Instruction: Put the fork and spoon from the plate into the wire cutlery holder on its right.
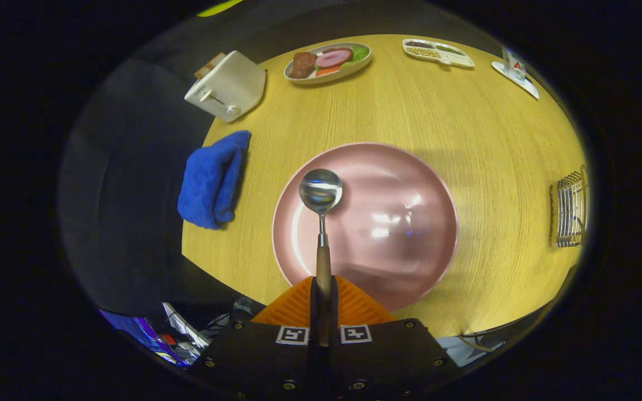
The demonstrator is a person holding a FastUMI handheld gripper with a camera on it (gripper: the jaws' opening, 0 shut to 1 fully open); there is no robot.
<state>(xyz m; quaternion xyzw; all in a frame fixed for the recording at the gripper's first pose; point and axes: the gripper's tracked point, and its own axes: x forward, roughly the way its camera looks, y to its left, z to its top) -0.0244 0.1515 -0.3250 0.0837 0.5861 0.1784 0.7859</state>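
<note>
The tool [324, 298] is clamped on the spoon [321, 192]'s wooden handle — bowl forward over the pink plate [410, 184] — likely ready for carrying to the wire holder [570, 209] off right.

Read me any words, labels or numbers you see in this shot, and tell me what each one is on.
No text reads clearly.
Glass on the white coaster: a red mark, too small to read.
Gripper, shut on the spoon: two square coded markers, patterns, not words.
Toaster, pink plate: no lettering visible.
</note>
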